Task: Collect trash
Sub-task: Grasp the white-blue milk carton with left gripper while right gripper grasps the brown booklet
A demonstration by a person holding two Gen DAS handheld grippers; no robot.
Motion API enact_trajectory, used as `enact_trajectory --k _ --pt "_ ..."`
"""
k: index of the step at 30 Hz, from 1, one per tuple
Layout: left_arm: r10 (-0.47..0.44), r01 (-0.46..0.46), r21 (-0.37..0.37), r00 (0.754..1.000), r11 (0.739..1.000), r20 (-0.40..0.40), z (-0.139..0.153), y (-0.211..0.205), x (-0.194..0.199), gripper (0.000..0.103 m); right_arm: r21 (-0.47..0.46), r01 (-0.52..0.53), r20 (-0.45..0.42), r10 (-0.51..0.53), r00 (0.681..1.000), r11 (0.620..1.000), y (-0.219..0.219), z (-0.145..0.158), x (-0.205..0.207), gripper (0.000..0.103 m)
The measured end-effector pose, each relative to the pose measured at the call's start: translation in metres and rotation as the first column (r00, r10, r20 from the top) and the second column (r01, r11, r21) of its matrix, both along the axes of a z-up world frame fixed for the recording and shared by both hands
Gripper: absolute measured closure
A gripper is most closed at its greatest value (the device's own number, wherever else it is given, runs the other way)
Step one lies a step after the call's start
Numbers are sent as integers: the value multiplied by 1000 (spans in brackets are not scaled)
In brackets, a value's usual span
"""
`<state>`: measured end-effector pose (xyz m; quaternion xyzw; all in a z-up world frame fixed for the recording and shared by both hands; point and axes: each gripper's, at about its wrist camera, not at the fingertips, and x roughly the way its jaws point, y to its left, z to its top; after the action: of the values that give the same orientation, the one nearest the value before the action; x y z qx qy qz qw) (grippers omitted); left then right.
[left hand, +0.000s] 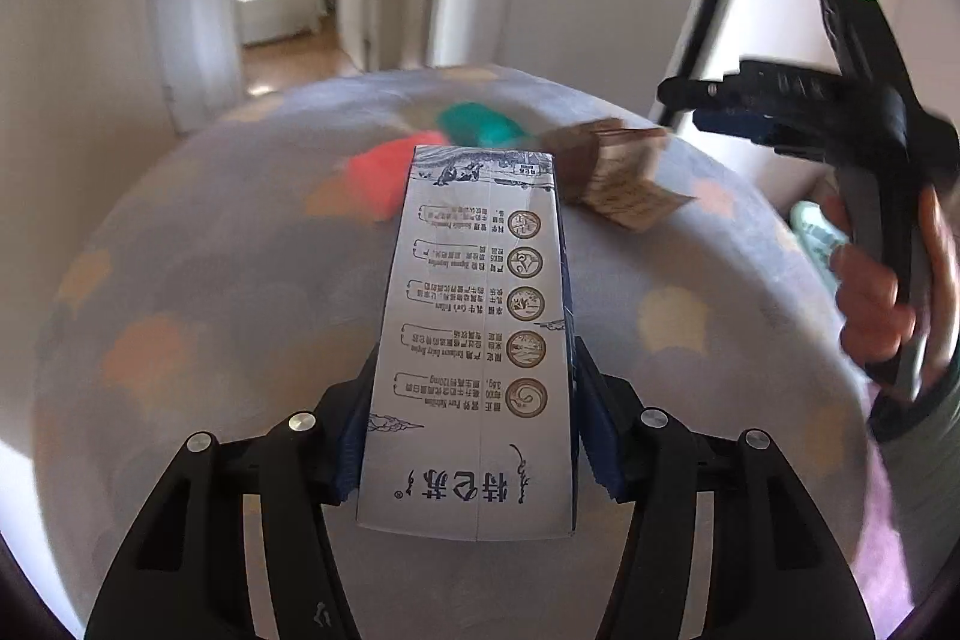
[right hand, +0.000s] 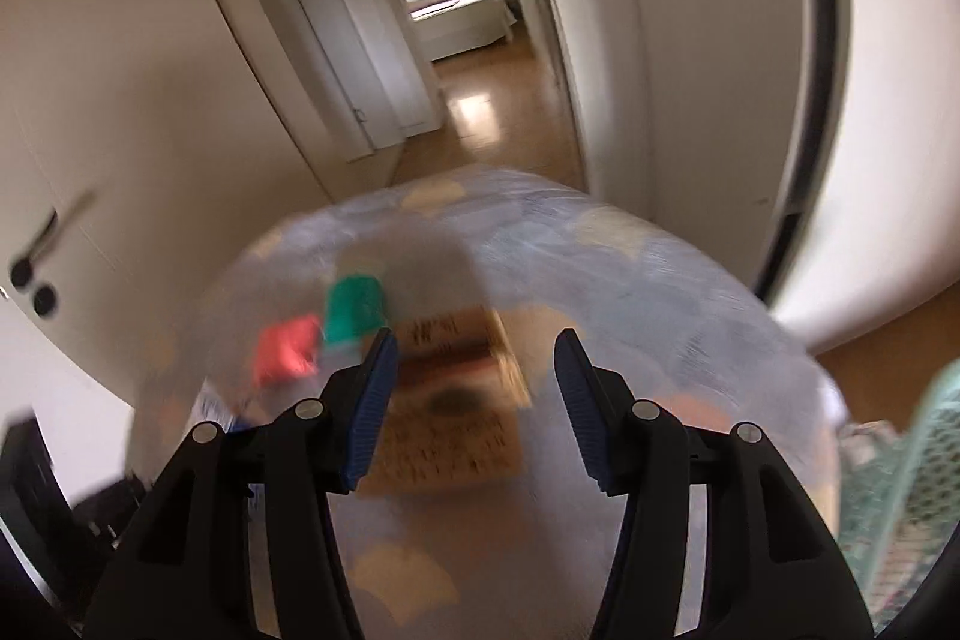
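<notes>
My left gripper [left hand: 471,436] is shut on a white and blue milk carton [left hand: 474,328] and holds it above a round table [left hand: 210,280] with a patterned cloth. Beyond the carton lie a red piece [left hand: 378,178], a green piece [left hand: 480,124] and a brown paper box [left hand: 618,172]. My right gripper [right hand: 474,400] is open and empty, hovering above the brown box [right hand: 450,400]. The red piece [right hand: 285,349] and the green piece [right hand: 354,310] lie to its left. The right gripper also shows in the left wrist view [left hand: 720,106], held by a hand.
A teal mesh basket [right hand: 900,490] stands at the table's right edge and also shows in the left wrist view [left hand: 816,232]. Behind the table are white doors and a hallway [right hand: 474,100] with a wooden floor.
</notes>
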<state>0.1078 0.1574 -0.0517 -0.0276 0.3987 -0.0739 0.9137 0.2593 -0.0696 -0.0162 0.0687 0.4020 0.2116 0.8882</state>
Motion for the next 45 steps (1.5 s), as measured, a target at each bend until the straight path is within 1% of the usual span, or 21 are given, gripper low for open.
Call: enact_trajectory --k 3,6,10,14,15,17,19,22,24,25,26,28,31,33,35,37,39,40,41,43,45 --pt "44 -44 -44 999 998 9 -5 11 -7 48 -18 -17 -47 16 999 1000 6 -10 15 52" --pt "69 -66 -88 997 994 28 -6 18 -10 48 26 -62 -131 65 989 998 10 -23 19 52" --pt "82 -79 -86 996 993 39 -10 19 -8 47 79 -118 -182 131 974 990 15 -29 -12 52" --pt "117 -112 -132 992 985 36 -8 26 -7 48 103 -189 -200 207 958 976 28 -29 -51 52" --pt "130 -123 -144 991 982 34 -8 30 -7 48 109 -215 -196 233 953 970 32 -27 -61 52" --pt "140 -133 -181 990 975 27 -9 36 -7 48 91 -249 -145 260 955 964 34 -17 -79 52" --pt "141 -133 -195 990 972 29 -9 37 -7 48 40 -245 -85 248 965 969 32 -9 -85 52" --pt "137 -129 -179 990 975 35 -10 33 -7 48 -26 -214 -2 214 977 977 26 -5 -86 51" --pt "132 -124 -159 991 979 38 -10 28 -5 48 -82 -204 43 208 977 976 28 -4 -84 39" --pt "130 -123 -151 991 981 38 -10 27 -5 48 -110 -204 65 212 975 973 30 -6 -83 36" --pt "130 -124 -144 991 982 38 -11 27 -5 48 -123 -214 72 224 972 969 35 -9 -82 31" --pt "137 -130 -141 990 981 38 -12 26 -5 48 -141 -250 63 261 963 958 44 -17 -77 31" --pt "139 -133 -149 990 980 36 -12 30 -4 48 -204 -280 48 295 954 938 55 -26 -73 28" --pt "141 -134 -146 989 980 36 -12 30 -4 48 -278 -267 53 293 955 923 66 -33 -70 26" --pt "144 -138 -138 989 981 36 -11 29 -4 48 -279 -260 58 287 956 924 70 -35 -67 26" --pt "144 -138 -128 989 982 36 -11 28 -5 48 -267 -254 34 273 962 930 67 -36 -67 28" --pt "146 -141 -120 989 983 33 -10 27 -5 49 -274 -249 26 266 964 929 66 -38 -66 51" --pt "144 -140 -113 989 984 33 -10 25 -5 49 -272 -248 18 263 965 930 64 -40 -66 56" --pt "139 -135 -103 990 985 36 -8 22 -5 49 -275 -239 20 254 967 931 62 -41 -67 65" --pt "133 -128 -99 990 987 43 -6 18 -8 49 -259 -234 26 249 968 937 58 -41 -71 76" --pt "124 -119 -100 991 988 46 -4 11 -11 49 -238 -223 38 238 971 946 54 -39 -77 82"
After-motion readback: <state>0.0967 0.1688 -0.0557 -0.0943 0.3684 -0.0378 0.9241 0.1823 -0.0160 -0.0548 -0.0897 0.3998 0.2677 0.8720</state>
